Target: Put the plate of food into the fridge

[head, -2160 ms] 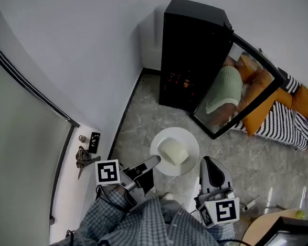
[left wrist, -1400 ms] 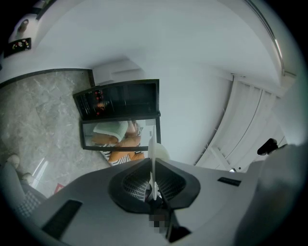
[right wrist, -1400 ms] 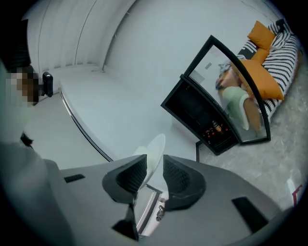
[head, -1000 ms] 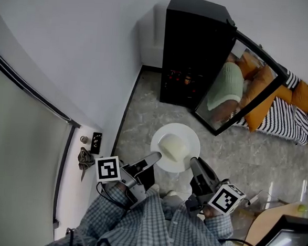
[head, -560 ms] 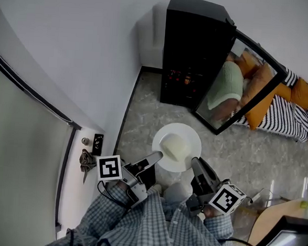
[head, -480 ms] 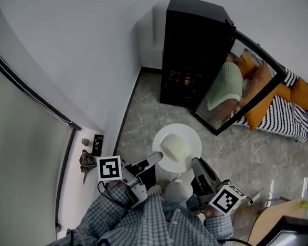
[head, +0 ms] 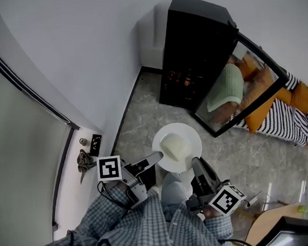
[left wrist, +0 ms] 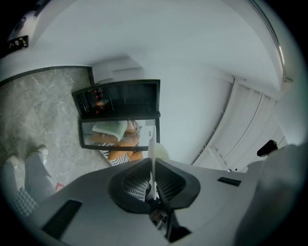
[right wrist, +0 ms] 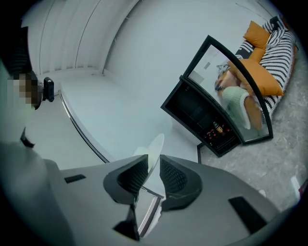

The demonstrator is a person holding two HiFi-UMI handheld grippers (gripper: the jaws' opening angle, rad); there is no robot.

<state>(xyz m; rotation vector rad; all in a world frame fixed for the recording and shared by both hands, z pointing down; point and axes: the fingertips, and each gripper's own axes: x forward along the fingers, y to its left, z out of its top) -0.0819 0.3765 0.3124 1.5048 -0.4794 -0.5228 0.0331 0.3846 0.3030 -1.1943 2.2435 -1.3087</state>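
Now | left gripper [head: 155, 158] and right gripper [head: 195, 161] pinch plate [head: 158, 139] rim | risk: thin grip slips, food [head: 174, 146] slides off before fridge [head: 193, 49]

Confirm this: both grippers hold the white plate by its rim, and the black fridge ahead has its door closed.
Wrong on the door: the head view shows the fridge with it swung open. The rest holds: the left gripper and right gripper both hold the plate by its rim.
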